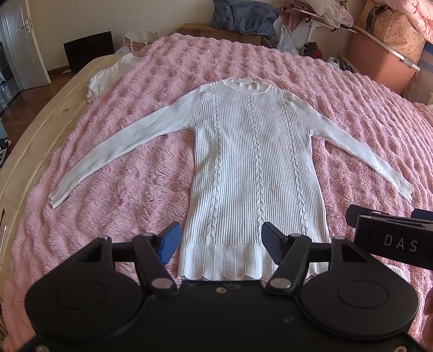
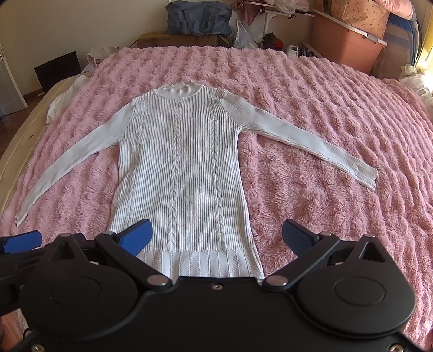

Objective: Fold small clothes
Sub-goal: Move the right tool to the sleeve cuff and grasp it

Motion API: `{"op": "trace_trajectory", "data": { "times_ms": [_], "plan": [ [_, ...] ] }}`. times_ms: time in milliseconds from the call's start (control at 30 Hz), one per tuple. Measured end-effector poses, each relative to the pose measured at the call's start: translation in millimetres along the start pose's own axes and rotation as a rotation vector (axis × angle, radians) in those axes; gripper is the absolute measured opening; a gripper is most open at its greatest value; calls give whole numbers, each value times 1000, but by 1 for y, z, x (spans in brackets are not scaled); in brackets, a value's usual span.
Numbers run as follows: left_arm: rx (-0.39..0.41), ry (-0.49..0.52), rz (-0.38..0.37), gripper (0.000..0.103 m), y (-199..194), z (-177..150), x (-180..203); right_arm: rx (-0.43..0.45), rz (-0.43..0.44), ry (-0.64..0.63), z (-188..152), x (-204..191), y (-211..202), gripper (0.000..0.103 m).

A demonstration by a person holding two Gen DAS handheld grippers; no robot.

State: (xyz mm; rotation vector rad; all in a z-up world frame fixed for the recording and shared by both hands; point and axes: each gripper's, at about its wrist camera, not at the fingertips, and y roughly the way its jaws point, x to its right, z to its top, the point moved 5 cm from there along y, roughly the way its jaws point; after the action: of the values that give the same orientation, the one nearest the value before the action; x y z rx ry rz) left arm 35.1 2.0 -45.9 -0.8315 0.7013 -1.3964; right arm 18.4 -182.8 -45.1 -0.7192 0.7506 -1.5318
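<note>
— Where is the garment?

— A white knitted sweater lies flat and face up on a fluffy pink blanket spread over the bed. Its collar points away from the cameras, the scalloped hem lies nearest them, and both sleeves are stretched out to the sides and angled down towards the hem end.

— And the left gripper?

— The left gripper hangs over the hem, its jaws spread wide. One blue finger sits above the blanket just beside the sweater's left edge; the other is above the ribbed knit near the hem. Nothing sits between them.

— The right one?

— The right gripper is also released, fingers wide apart and gripping nothing. Its left finger hovers over the lower body of the sweater, while the other is over bare blanket just past the right side seam. In the left wrist view its black body pokes in at the right edge, close beside the left gripper. Whether either gripper touches the fabric, I cannot tell.

— Anything else around?

— A second white cloth lies crumpled at the blanket's far left corner. Beyond the bed stand a cardboard box with a blue bag on top, and a large pink storage bin on the right.
</note>
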Motion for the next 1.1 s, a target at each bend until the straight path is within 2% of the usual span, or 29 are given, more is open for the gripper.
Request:
{"op": "trace_trajectory", "data": {
  "times_ms": [133,367,600,733,833,933,1100],
  "plan": [
    [1,-4,-8,69,5,1,-1,22,-16,-2,2,2,-1,103],
    [15,16,-78,69,17,14,9,184,-87,-65,16,13,-6,103],
    [43,70,-135,69,42,38,36,166,-94,54,20,56,19,103],
    [64,118,-206,69,64,57,63,231,-181,63,18,87,36,103],
    [98,184,-231,69,82,74,92,223,-199,94,16,115,58,103],
    [95,234,-262,69,110,90,122,283,-222,187,14,148,75,103],
    [108,290,-315,69,169,114,170,340,-245,260,16,196,105,99]
  ]
}}
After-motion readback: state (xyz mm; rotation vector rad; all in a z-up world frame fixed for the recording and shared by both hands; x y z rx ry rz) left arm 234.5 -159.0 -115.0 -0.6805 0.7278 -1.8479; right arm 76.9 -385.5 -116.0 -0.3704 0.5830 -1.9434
